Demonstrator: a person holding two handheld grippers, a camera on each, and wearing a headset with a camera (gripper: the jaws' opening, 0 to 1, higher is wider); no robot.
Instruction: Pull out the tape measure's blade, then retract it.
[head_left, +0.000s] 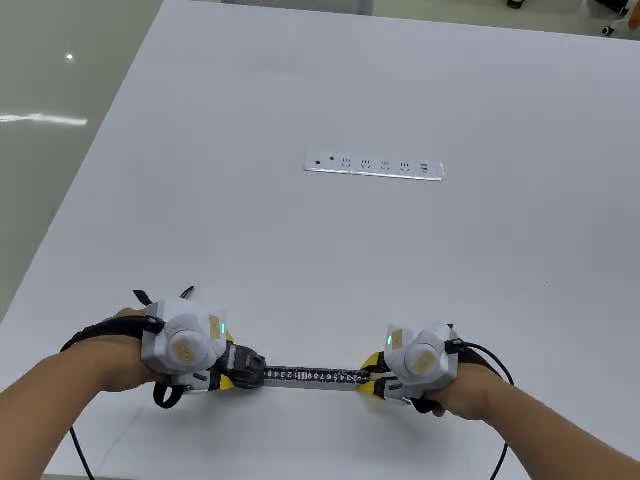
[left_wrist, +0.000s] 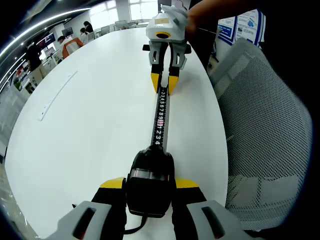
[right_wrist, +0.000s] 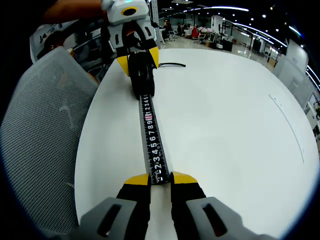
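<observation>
Head view looks down on a white table (head_left: 480, 90). The tape measure lies near the person's edge, well apart from the power strip (head_left: 373, 165) and roughly parallel to it. The left gripper (head_left: 232, 368) has its jaws closed narrow around the black case (head_left: 250, 368). The right gripper (head_left: 372, 375) pinches the free end of the blade (head_left: 315, 376), which is stretched straight between the two.

Only a short run of blade is out, so I judge the pull-out step is in hand. From one moment I cannot tell whether it is already turning to the retract. To go on, the right gripper should draw away along the blade's own line with the case held firm. To retract, it should ease back towards the case so the blade reels in without whipping.

The hook at the blade's tip is buried between the right jaws. Any lock button on the case is covered by the left jaws. I cannot tell whether the case touches the table.
</observation>
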